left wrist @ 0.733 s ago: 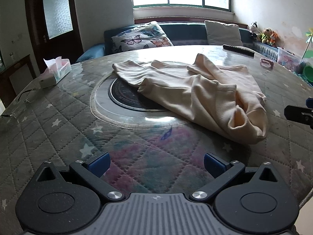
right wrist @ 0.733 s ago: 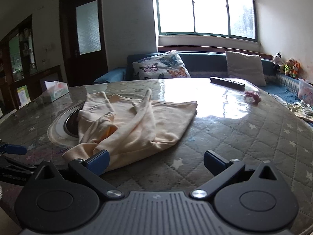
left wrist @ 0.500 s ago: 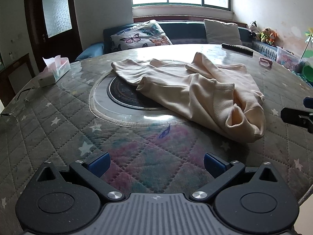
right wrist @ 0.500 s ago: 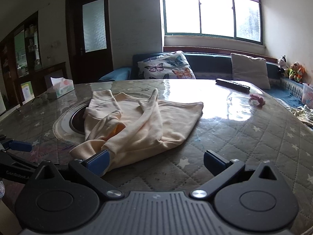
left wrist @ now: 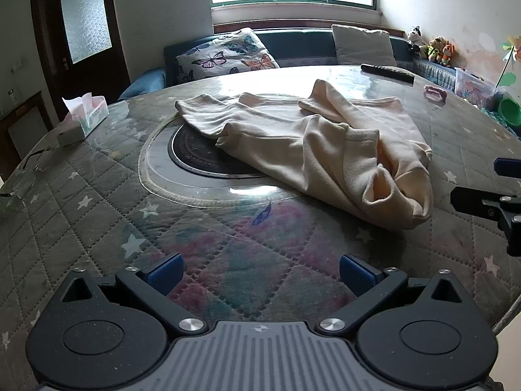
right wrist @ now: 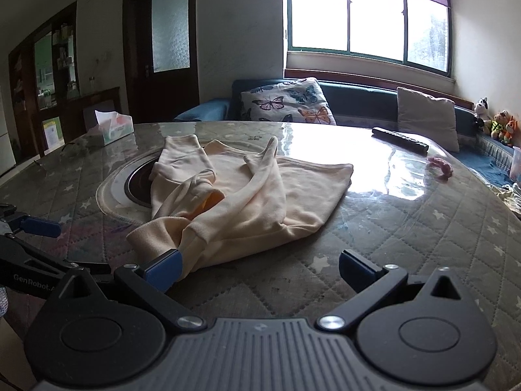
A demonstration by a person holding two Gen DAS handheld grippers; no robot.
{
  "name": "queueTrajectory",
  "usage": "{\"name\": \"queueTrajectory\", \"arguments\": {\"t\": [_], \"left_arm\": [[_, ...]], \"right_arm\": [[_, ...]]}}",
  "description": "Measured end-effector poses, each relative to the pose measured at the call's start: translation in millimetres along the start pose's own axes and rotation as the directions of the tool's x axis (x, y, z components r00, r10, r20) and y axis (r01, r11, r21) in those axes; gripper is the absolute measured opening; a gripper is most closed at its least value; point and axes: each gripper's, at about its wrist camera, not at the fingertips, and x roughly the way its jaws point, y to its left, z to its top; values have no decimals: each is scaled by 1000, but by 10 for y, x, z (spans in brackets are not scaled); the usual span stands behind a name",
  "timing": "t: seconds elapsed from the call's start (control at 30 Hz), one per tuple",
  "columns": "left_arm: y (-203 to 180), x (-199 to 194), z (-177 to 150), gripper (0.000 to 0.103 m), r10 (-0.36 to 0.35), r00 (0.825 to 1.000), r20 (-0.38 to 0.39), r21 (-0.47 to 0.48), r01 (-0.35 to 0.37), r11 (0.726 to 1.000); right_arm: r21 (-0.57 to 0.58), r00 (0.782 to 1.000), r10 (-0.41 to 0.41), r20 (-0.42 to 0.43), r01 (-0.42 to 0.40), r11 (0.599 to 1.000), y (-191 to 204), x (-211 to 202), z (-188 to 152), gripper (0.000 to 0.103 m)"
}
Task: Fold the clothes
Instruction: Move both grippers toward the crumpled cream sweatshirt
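A cream long-sleeved garment [left wrist: 312, 143] lies crumpled on the round quilted table [left wrist: 97, 215], partly over a dark round hob. It also shows in the right wrist view [right wrist: 247, 202]. My left gripper [left wrist: 260, 272] is open and empty, above the table short of the garment. My right gripper [right wrist: 259, 268] is open and empty, its left finger just at the garment's near cuff. The right gripper shows at the right edge of the left wrist view [left wrist: 488, 195].
A tissue box [left wrist: 83, 115] stands at the table's left. A black remote [right wrist: 400, 140] and a pink item [right wrist: 441, 167] lie at the far right. A sofa with a butterfly pillow [left wrist: 228, 57] is behind the table.
Both grippers have eased a little closer to the garment. The garment has not moved. Both stay open.
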Motion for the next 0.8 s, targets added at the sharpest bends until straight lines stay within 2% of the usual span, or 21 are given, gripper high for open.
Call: {"name": "queueTrajectory", "arguments": {"t": [0.8], "left_arm": [[-545,-694,-264,103,38,999,-33,-10,-39,999]], "right_arm": [[-24,996,13,-86,-15,1000,46,121,-44,103]]}}
